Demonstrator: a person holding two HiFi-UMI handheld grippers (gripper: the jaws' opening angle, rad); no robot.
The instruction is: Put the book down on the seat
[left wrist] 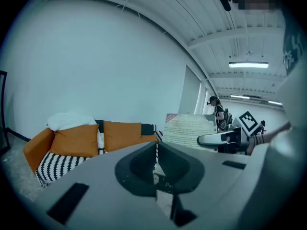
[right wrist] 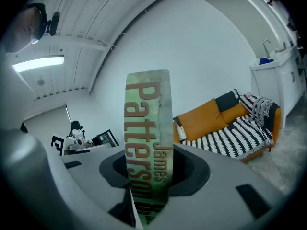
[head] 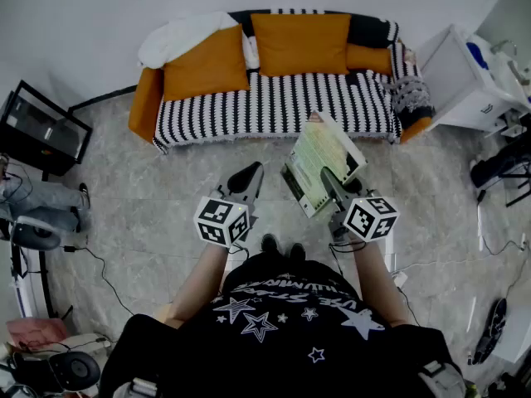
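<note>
Item: thick green paperback book [head: 325,157], stiff at the spine, likely light, pages free to fan.
Location: your right hand-held gripper [head: 334,191], jaws clamped on both covers by the spine, well short of the black-and-white striped sofa seat [head: 274,104].
Your left hand-held gripper [head: 246,181]: seemingly closed, empty.

Head view steeply down; gripper views near-level; all three share sofa [head: 274,106]

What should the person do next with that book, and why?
Probably carry it forward to the sofa. The right tongs grip the James Patterson book over the floor, and the striped seat lies ahead, not yet under it.
</note>
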